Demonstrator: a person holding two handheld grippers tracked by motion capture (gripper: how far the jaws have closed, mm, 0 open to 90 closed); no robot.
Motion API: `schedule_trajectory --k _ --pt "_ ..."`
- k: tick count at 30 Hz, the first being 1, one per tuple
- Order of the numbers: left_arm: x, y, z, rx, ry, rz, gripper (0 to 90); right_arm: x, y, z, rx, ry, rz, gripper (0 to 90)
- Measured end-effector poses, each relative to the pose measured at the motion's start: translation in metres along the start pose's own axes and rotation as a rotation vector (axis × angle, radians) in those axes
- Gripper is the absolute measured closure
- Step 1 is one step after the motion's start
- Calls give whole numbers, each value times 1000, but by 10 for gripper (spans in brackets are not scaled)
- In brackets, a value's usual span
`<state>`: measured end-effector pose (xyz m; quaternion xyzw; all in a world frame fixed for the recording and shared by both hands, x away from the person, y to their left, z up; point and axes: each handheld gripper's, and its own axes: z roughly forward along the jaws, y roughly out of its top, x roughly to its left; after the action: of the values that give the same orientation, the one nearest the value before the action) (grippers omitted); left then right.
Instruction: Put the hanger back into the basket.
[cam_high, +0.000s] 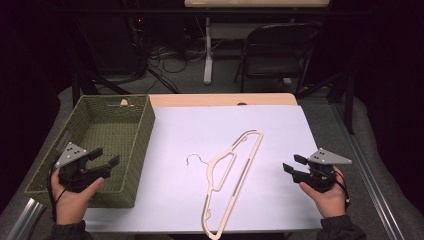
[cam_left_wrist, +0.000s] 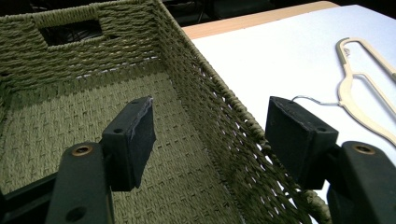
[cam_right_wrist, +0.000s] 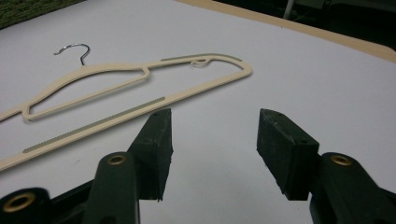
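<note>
Now approach step: hanger (cam_high: 231, 181) flat on table centre, untouched. Right gripper (cam_high: 292, 165) at 3 o'clock of it, jaws wide, empty; left gripper (cam_high: 105, 156) wide over basket (cam_high: 141, 131) rim at 9. Next: right closes on bar.

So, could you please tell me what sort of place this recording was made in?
Probably a lab or workshop set up for recording, not a home: a table under a white sheet, a folding chair, and loose cables on the floor behind, all against dark surroundings.
</note>
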<state>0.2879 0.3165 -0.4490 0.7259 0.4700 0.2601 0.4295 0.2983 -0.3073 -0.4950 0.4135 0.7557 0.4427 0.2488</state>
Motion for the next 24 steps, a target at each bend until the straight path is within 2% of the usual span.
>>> schedule_trajectory --k 4,9,13,19,24 --pt "-1 0 -1 -1 -2 4 331 3 4 -1 8 3 -40 473" --pt "-2 2 -4 -9 -2 5 331 6 9 1 55 30 -71 491" --pt "-3 3 -6 -14 -1 5 331 8 17 4 98 47 -133 490" --pt "-3 3 -6 -25 -4 -5 330 7 37 6 81 71 -133 483" --pt "-3 4 -7 -24 -4 -4 331 7 64 11 79 130 -127 480"
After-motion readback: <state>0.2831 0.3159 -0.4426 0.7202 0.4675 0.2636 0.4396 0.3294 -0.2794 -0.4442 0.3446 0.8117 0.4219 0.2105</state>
